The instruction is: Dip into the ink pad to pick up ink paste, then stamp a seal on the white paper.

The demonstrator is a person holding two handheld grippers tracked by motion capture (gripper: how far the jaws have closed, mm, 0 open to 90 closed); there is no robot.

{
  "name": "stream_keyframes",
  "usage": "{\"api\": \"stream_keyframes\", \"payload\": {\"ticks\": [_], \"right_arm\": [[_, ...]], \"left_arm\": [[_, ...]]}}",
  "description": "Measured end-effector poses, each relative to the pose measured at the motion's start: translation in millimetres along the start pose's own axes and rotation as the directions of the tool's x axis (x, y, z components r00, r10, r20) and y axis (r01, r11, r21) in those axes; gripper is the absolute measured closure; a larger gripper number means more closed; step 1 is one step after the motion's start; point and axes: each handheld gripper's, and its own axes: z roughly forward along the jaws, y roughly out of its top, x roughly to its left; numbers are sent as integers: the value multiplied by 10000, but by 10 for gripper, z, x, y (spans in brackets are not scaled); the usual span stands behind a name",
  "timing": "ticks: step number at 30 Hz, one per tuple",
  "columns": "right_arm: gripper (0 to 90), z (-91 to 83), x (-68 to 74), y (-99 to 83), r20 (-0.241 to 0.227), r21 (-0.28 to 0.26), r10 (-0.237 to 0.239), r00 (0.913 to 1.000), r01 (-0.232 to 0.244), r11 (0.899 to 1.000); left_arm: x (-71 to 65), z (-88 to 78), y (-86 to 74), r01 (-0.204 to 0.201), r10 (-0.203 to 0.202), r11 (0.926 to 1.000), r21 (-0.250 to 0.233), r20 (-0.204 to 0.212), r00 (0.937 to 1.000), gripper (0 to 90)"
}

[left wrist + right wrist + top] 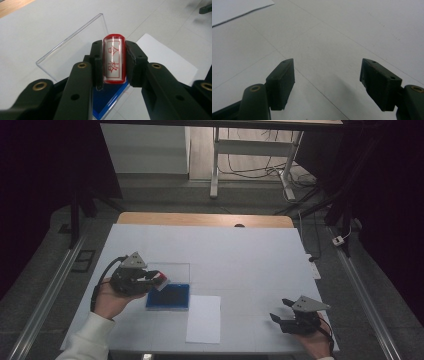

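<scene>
In the high view the left gripper (156,279) is sitting left of centre, in the person's left hand (111,301), with its jaws pointing toward the right of the frame. It is clamping a stamp (161,281), red with a white face, directly over the upper left part of the blue pad (169,297). Whether the stamp is touching the pad cannot be told.

In the left gripper view the stamp (114,60) is standing at centre frame, upright between the two black jaws, and both pads are pressing on its sides. Red characters are showing on its white label. The clear lid (75,50) is lying behind it, toward the upper left, and the blue pad (110,100) is showing below it at the bottom centre. A white sheet (162,55) is lying to the right.

In the high view that sheet (204,318) is lying at lower centre, just right of the pad, on the white table (250,255).

The right gripper (281,311) is resting at the lower right, well apart from the pad. In the right gripper view its jaws are standing wide apart, with nothing between them (327,80).
</scene>
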Motion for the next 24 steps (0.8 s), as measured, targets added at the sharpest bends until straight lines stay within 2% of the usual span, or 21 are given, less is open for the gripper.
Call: {"api": "stream_keyframes", "payload": {"ticks": [13,24], "right_arm": [[276,-8,-4,-5,3,10,-13,10000,13,10000],[278,-25,-1,-9,35,-70,2,10000,-2,10000]], "left_arm": [[-70,73,47,-198,196,9997,125,172,9997,699],[-158,220,104,-458,442,9985,299,511,9977,699]]}}
